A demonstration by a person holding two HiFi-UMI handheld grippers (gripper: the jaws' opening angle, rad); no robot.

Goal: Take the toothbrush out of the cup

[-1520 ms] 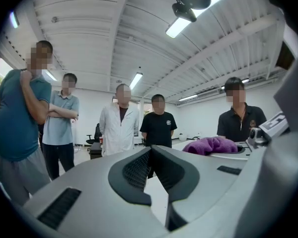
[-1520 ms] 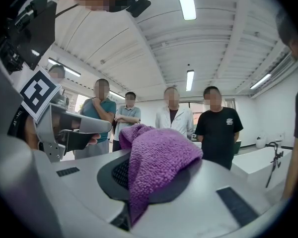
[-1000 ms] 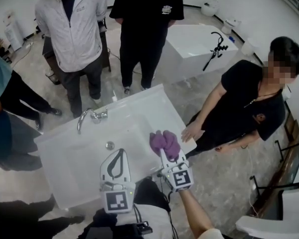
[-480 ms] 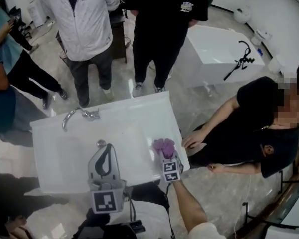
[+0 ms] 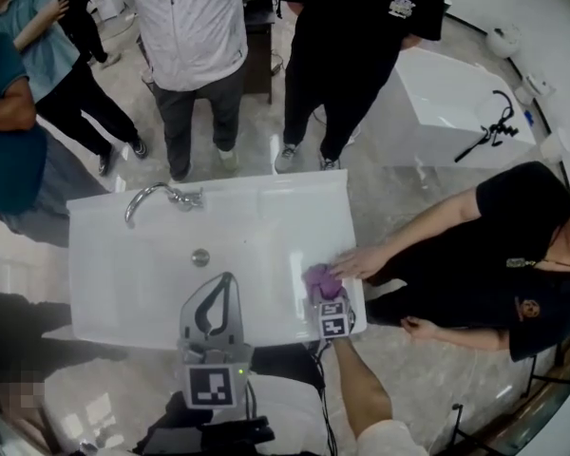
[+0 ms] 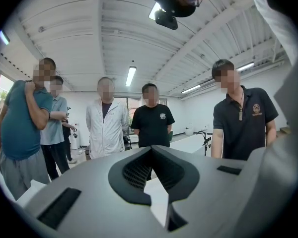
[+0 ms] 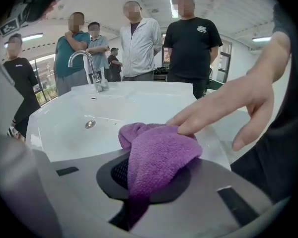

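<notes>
head view: left hand-held gripper [image 5: 226, 283] at the near edge of the white sink [image 5: 133, 283]; right hand-held gripper [image 5: 320, 293] at its right edge with a purple cloth [image 5: 318, 276] | left gripper view: jaws together, nothing in them | right gripper view: jaws clamped on the purple cloth; another person's hand [image 7: 228, 103] touches the cloth | toothbrush: cannot tell where

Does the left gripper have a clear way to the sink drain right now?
Probably yes: the left gripper is empty over the basin, nothing lies between it and the drain; the purple cloth sits off right.
</notes>
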